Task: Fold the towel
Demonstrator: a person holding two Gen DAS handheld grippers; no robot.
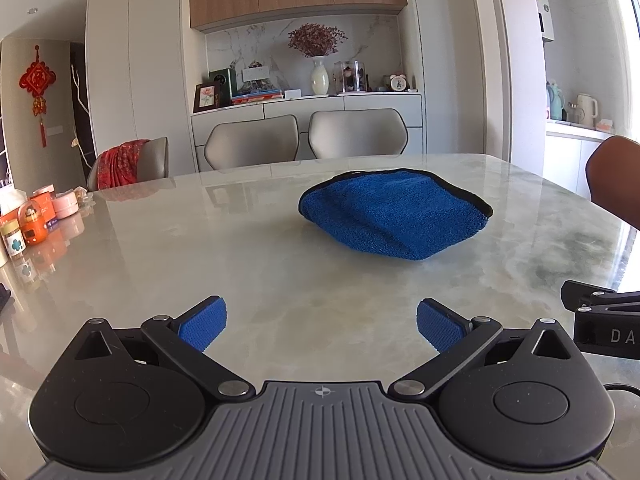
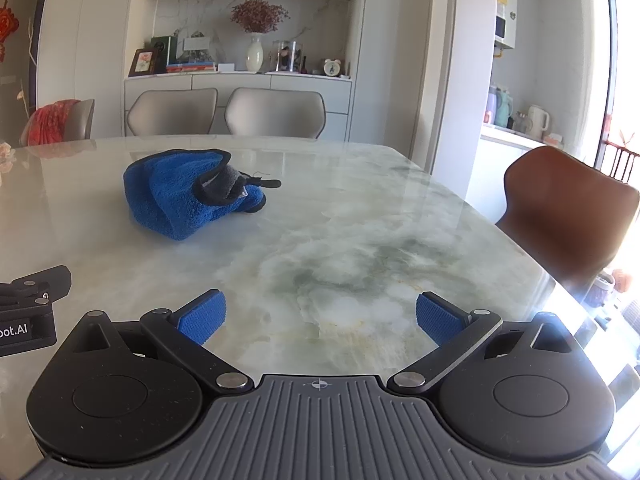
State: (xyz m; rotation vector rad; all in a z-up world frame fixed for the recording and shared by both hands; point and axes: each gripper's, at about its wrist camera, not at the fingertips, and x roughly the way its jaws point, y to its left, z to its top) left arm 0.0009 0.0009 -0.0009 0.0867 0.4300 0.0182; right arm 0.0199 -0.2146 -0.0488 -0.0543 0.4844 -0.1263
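A blue towel (image 1: 394, 220) with black trim lies bunched in a loose heap on the marble table (image 1: 240, 248). In the right wrist view the towel (image 2: 180, 196) sits ahead to the left, with a grey inner side showing at its right end. My left gripper (image 1: 320, 326) is open and empty, low over the table, well short of the towel. My right gripper (image 2: 320, 320) is open and empty, to the right of the towel and short of it. Part of the right gripper's body (image 1: 600, 320) shows at the right edge of the left view.
Small jars and containers (image 1: 36, 220) stand at the table's left edge. Two grey chairs (image 1: 304, 140) stand behind the far edge, one with a red cloth (image 1: 120, 164) at far left. A brown chair (image 2: 568, 208) stands at the right side.
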